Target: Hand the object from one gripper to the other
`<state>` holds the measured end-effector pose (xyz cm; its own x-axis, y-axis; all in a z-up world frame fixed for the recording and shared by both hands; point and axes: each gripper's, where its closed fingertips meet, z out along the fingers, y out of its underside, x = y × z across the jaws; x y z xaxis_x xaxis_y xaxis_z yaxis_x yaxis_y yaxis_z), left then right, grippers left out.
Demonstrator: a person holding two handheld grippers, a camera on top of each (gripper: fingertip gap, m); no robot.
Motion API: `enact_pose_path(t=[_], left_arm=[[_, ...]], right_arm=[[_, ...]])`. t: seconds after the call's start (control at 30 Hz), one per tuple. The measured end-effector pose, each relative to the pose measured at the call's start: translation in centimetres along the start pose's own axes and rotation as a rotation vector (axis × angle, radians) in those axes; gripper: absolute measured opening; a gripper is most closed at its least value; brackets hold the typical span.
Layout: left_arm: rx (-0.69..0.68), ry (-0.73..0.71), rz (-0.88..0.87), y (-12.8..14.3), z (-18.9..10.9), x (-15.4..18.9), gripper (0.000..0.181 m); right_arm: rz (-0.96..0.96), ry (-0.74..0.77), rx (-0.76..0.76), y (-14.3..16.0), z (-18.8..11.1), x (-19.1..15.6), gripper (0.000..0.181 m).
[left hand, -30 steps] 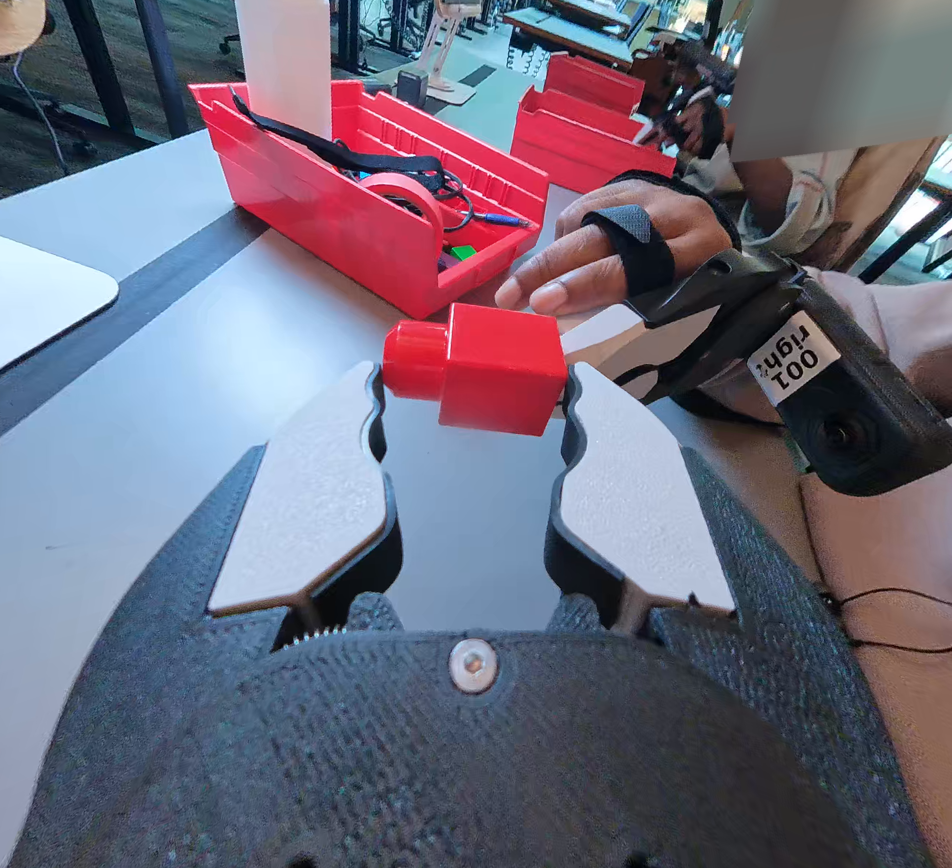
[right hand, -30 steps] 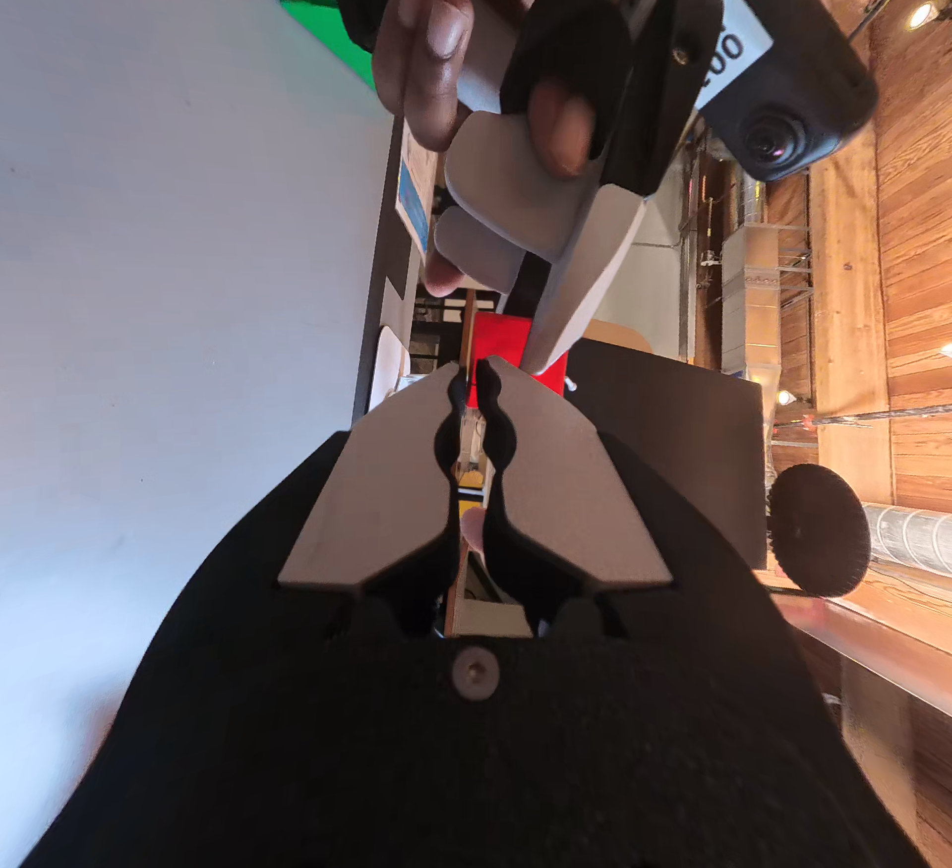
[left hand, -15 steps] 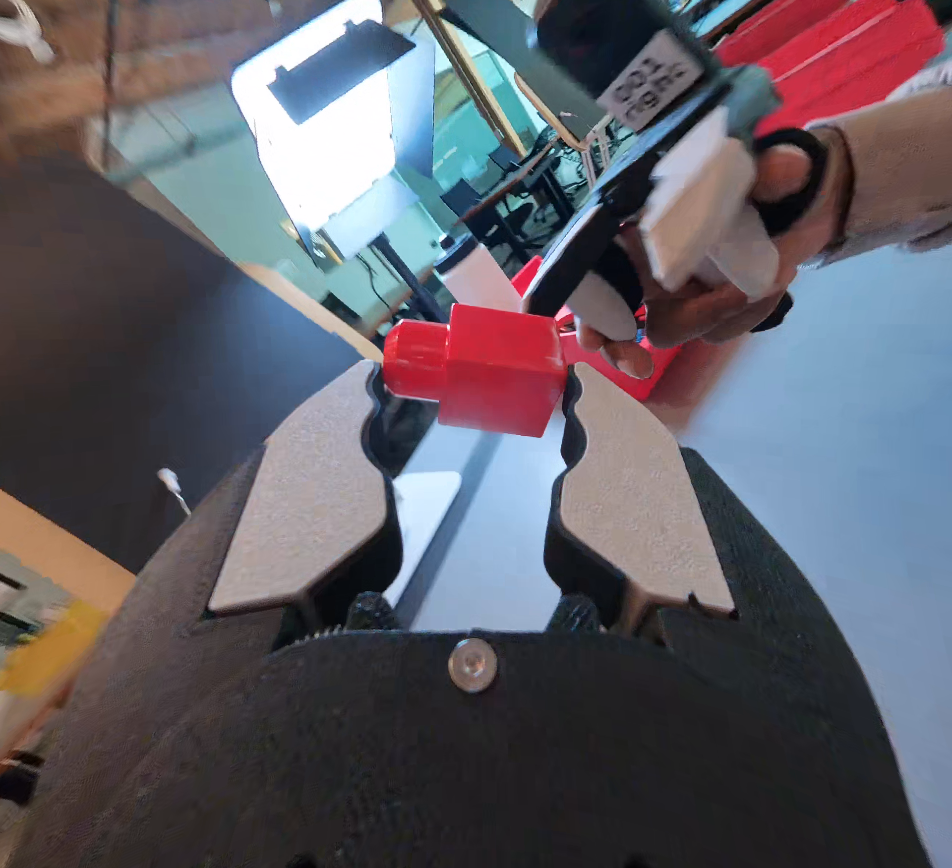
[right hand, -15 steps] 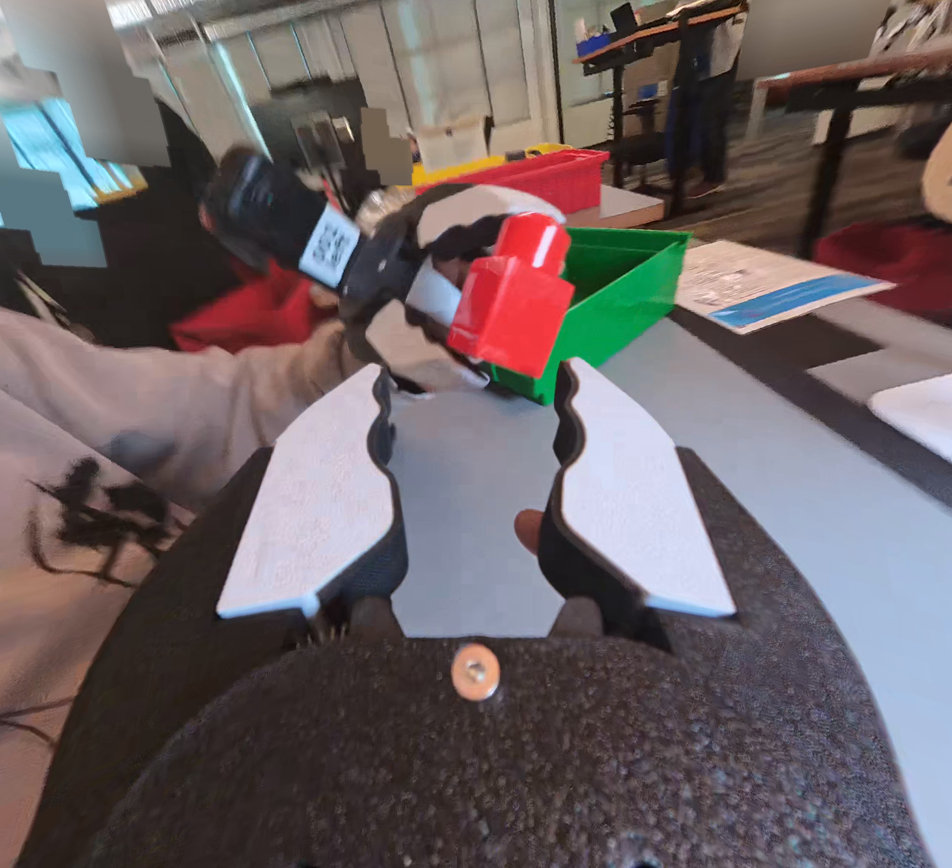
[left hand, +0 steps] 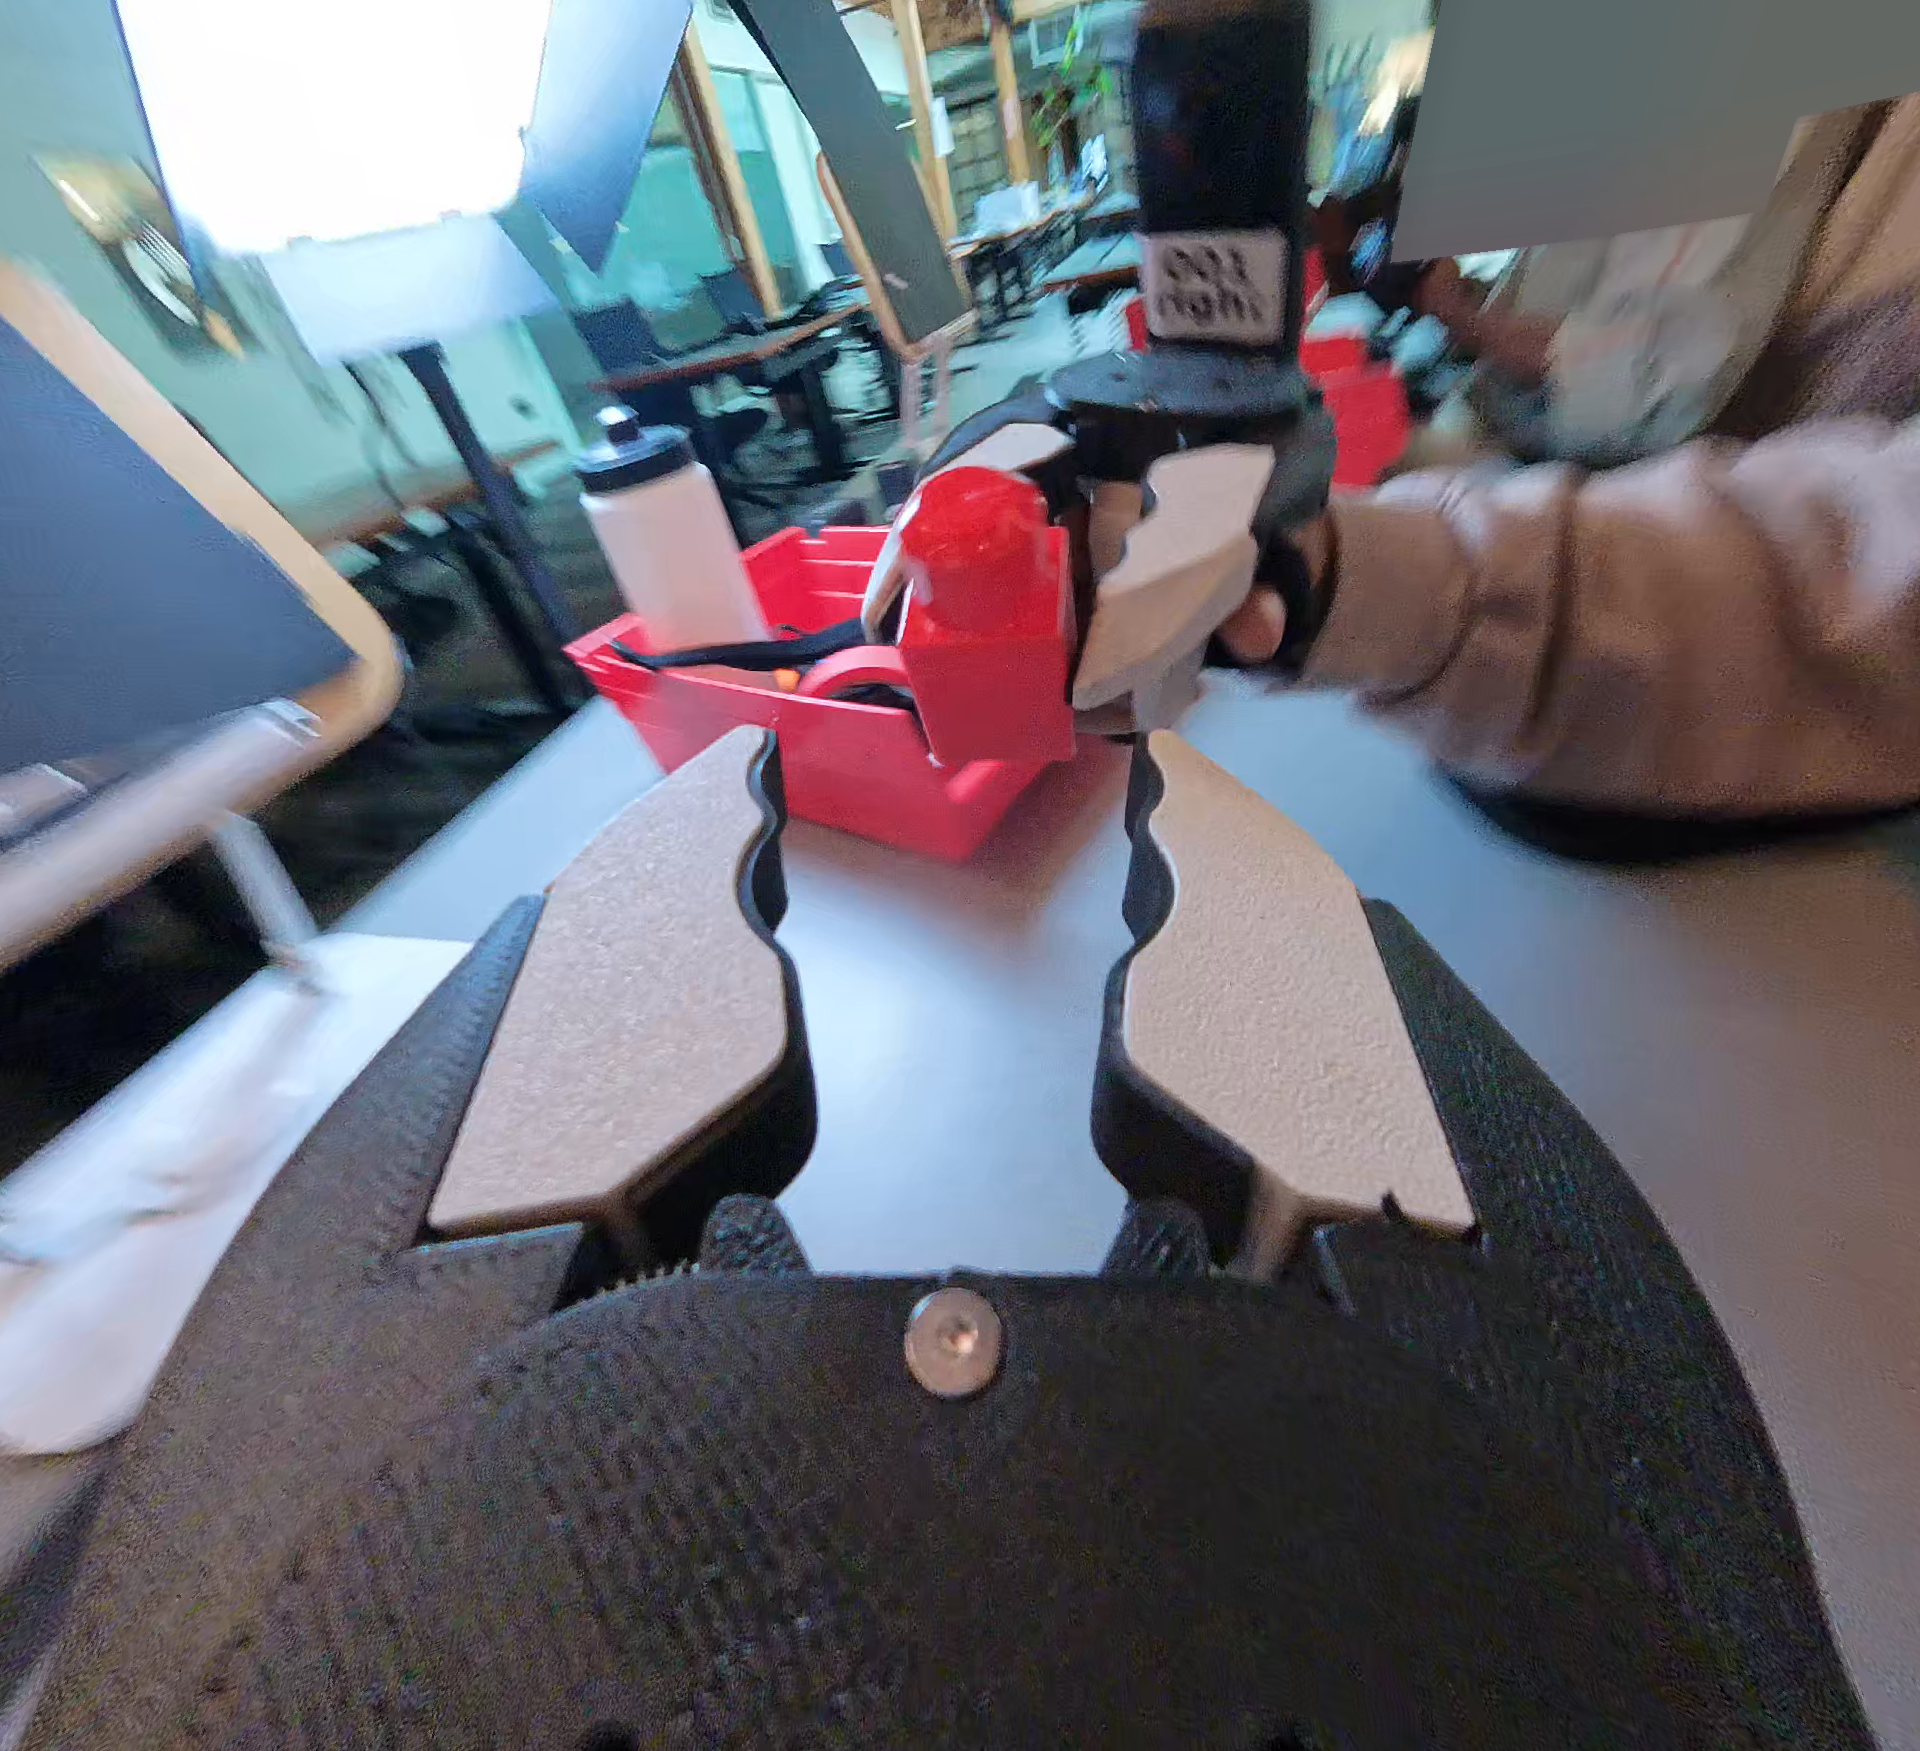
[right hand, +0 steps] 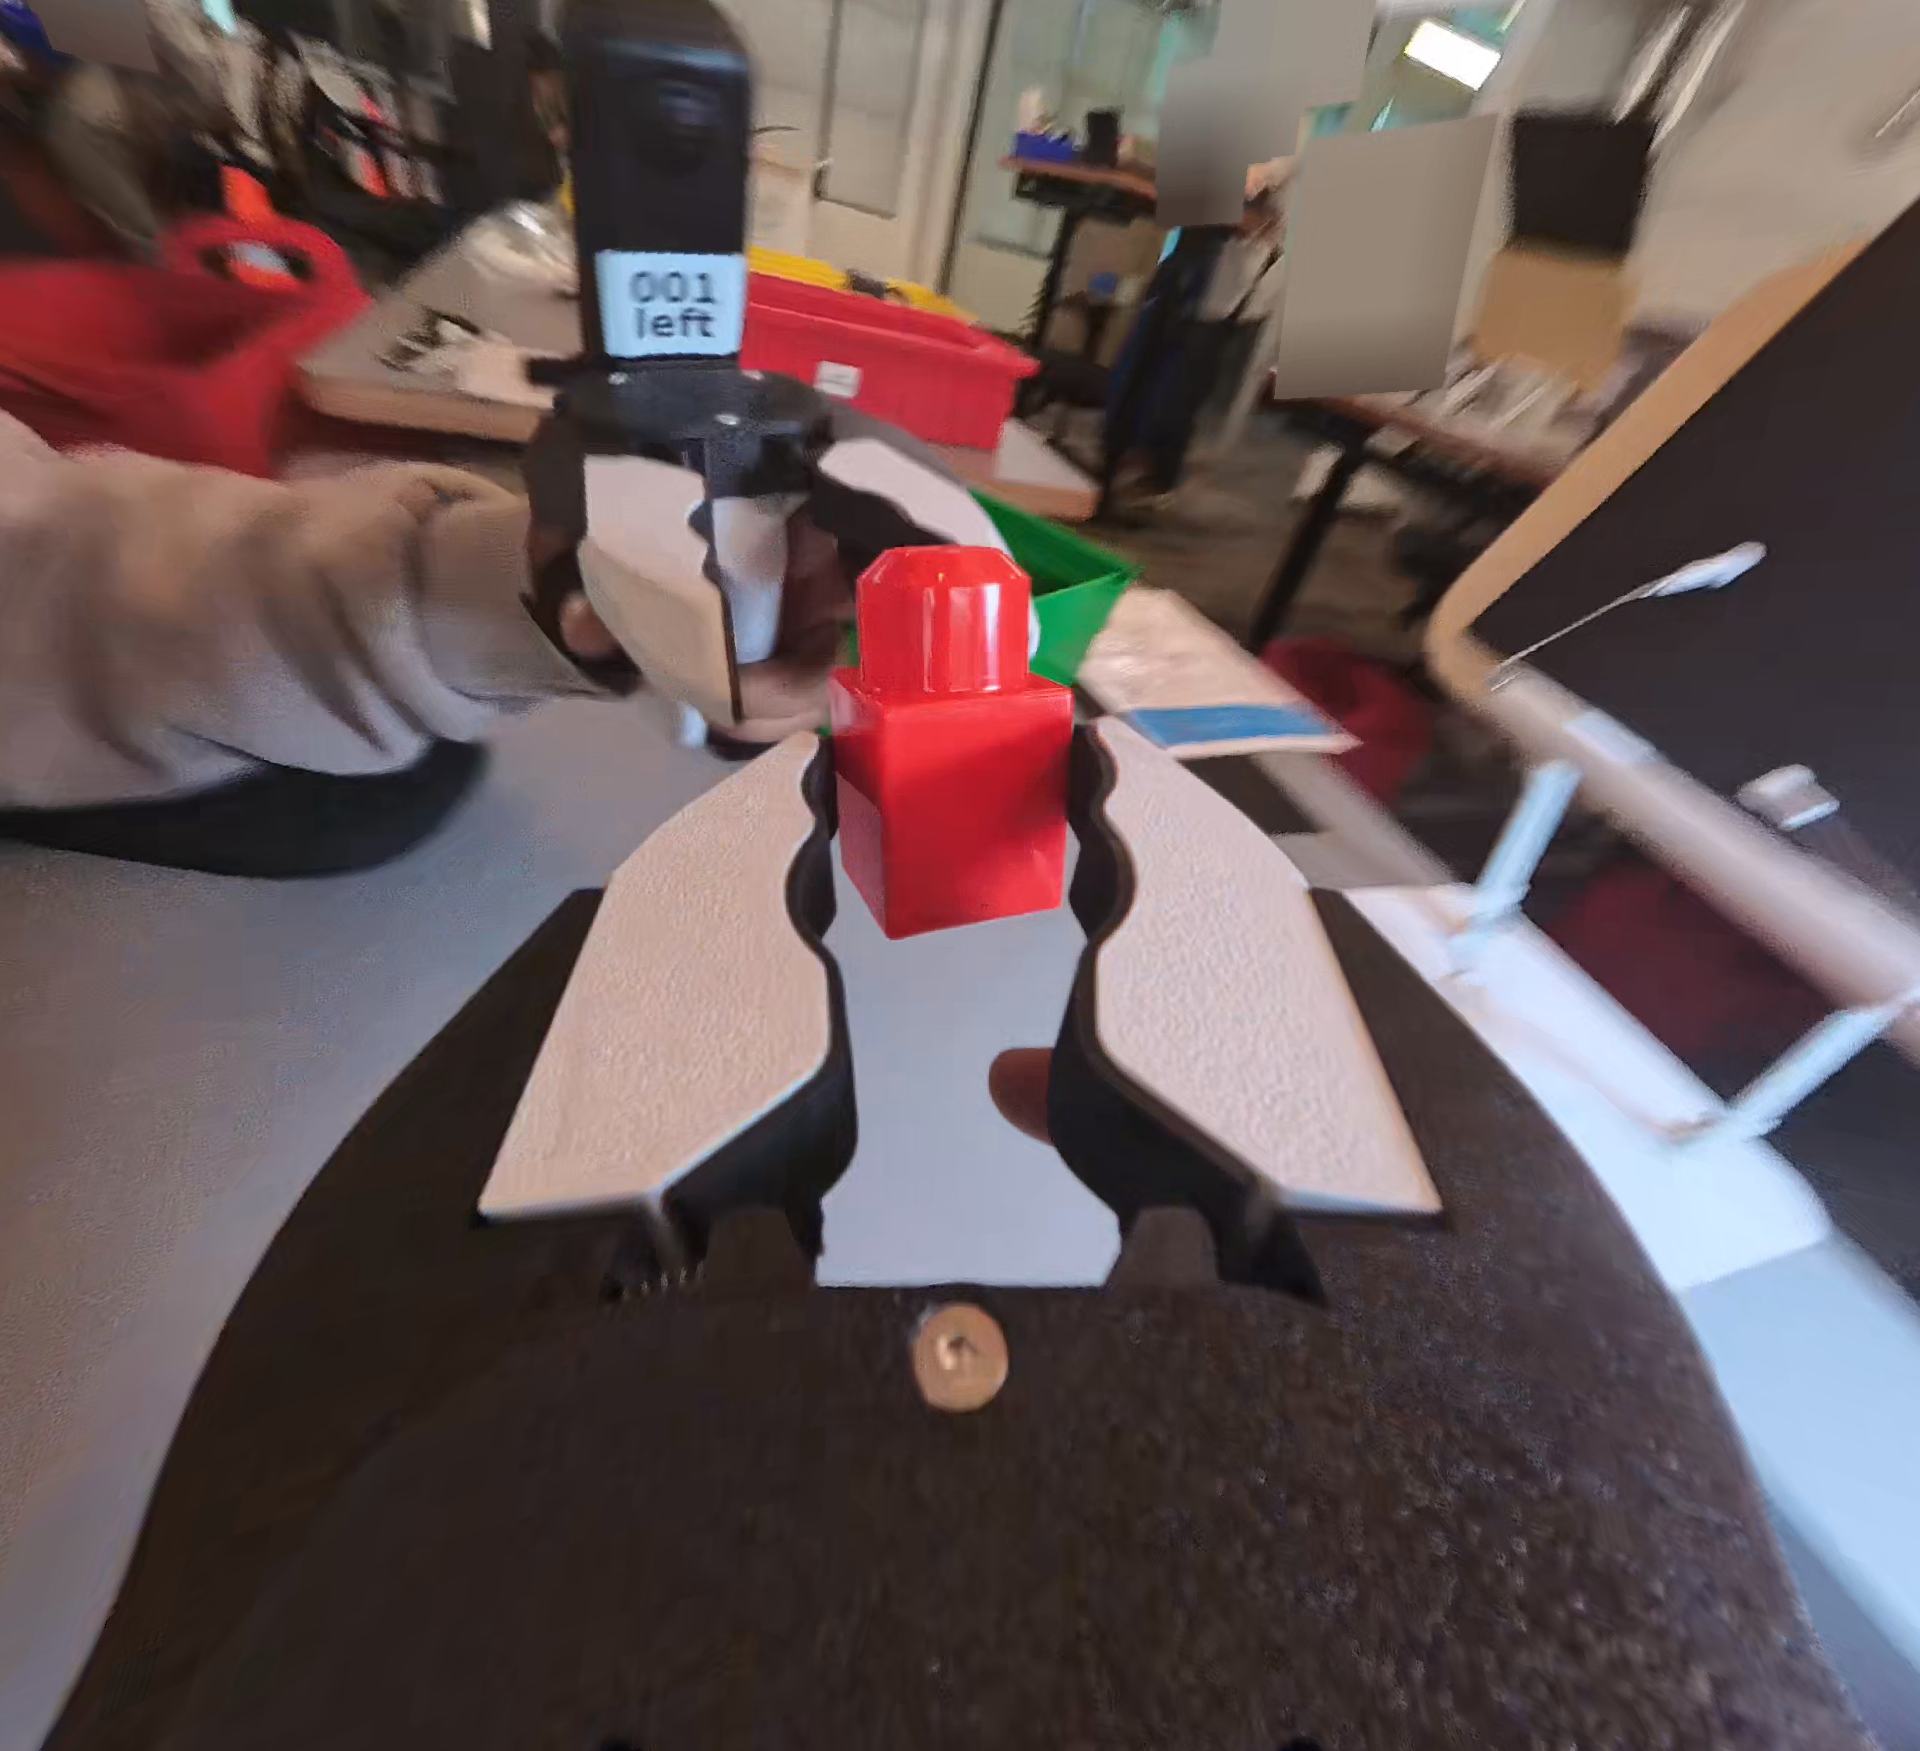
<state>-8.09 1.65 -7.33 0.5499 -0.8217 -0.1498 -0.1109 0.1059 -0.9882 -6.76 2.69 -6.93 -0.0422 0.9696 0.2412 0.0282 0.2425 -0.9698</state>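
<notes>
A red block with a round stud [right hand: 951, 797] stands upright, clamped between the fingertips of my right gripper [right hand: 954, 745], above the grey table [right hand: 312, 974]. My left gripper [left hand: 956, 751] is open and empty, a short way in front of the block [left hand: 987, 631]. In the left wrist view the right gripper [left hand: 1029, 589] shows farther off, shut on the block. In the right wrist view the left gripper [right hand: 769, 558] shows behind the block, jaws apart, holding nothing.
A red bin [left hand: 831, 756] with a white bottle [left hand: 665, 538], straps and a tape roll stands behind the block. A green bin [right hand: 1081, 589] and a printed sheet [right hand: 1195, 693] lie farther along the table. A dark wood-edged panel [right hand: 1714, 558] stands at the right. Left and right tips are no more than a few centimetres apart.
The red block has passed from my left gripper to my right gripper. The left gripper has let go and drawn back. The block now stands stud-up.
</notes>
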Motion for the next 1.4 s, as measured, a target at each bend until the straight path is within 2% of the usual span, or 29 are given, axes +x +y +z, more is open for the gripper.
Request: enact_pose_path(t=[0.1,0.2,0.27,0.37,0.43,0.47,0.5,0.57,0.67,0.77,0.9,0.93,0.97,1.07,1.13,1.23,1.33,1.4], left_arm=[[0.104,0.154,-0.407,-0.8,-0.1,-0.1,0.067],[0.205,0.278,-0.656,-1.6,-0.2,0.0,0.070],[0.202,0.351,-0.702,-1.6,0.0,1.0,0.078],[0.128,0.459,-0.685,-1.4,0.3,3.3,0.083],[0.088,0.519,-0.635,-1.4,0.3,4.7,0.074],[0.088,0.519,-0.604,-1.5,0.2,4.9,0.066],[0.079,0.494,-0.569,-1.5,0.3,4.8,0.065],[0.042,0.405,-0.463,-1.2,0.5,4.2,0.065],[-0.009,0.201,-0.209,-1.0,0.3,2.5,0.065],[-0.016,-0.010,0.023,-1.8,-0.3,0.4,0.064],[-0.085,-0.274,0.425,-1.7,-0.9,-1.6,0.064],[-0.102,-0.319,0.521,-1.6,-0.9,-1.7,0.047],[-0.118,-0.358,0.621,-1.5,-0.8,-1.7,0.047],[-0.187,-0.442,0.859,-0.6,-0.1,-1.4,0.046],[-0.232,-0.431,0.932,0.5,0.6,-0.9,0.046],[-0.267,-0.405,1.042,1.7,1.4,-0.1,0.045],[-0.243,-0.357,1.072,1.8,1.8,1.1,0.045],[-0.222,-0.321,1.019,1.7,2.1,1.5,0.045]], right_arm=[[-0.375,0.141,0.001,-0.7,-0.1,-0.1,0.043],[-0.720,0.220,-0.023,-0.9,0.6,-1.5,0.043],[-0.882,0.251,-0.026,-1.1,1.2,-2.6,0.043],[-1.020,0.265,-0.015,-1.4,1.6,-3.9,0.042],[-1.061,0.265,-0.024,-1.2,1.8,-4.2,0.042],[-1.070,0.277,-0.012,-1.3,1.7,-4.2,0.042],[-1.063,0.281,-0.019,-1.3,1.7,-4.0,0.043],[-0.997,0.284,-0.046,-0.9,1.8,-3.3,0.044],[-0.764,0.254,-0.057,-0.6,1.5,-1.8,0.053],[-0.333,0.120,-0.036,-0.2,0.9,-0.8,0.055],[0.309,-0.103,0.088,-1.6,0.4,-0.6,0.057],[0.409,-0.122,0.098,-1.6,0.4,-0.4,0.057],[0.471,-0.127,0.088,-1.3,0.7,-0.3,0.057],[0.473,-0.118,-0.003,0.0,1.9,-1.2,0.061],[0.429,-0.118,-0.081,1.1,2.8,-2.4,0.067],[0.478,-0.145,-0.104,1.8,3.6,-3.3,0.069],[0.502,-0.166,-0.082,2.2,3.2,-2.8,0.040],[0.459,-0.197,-0.065,2.2,2.8,-2.8,0.037]])
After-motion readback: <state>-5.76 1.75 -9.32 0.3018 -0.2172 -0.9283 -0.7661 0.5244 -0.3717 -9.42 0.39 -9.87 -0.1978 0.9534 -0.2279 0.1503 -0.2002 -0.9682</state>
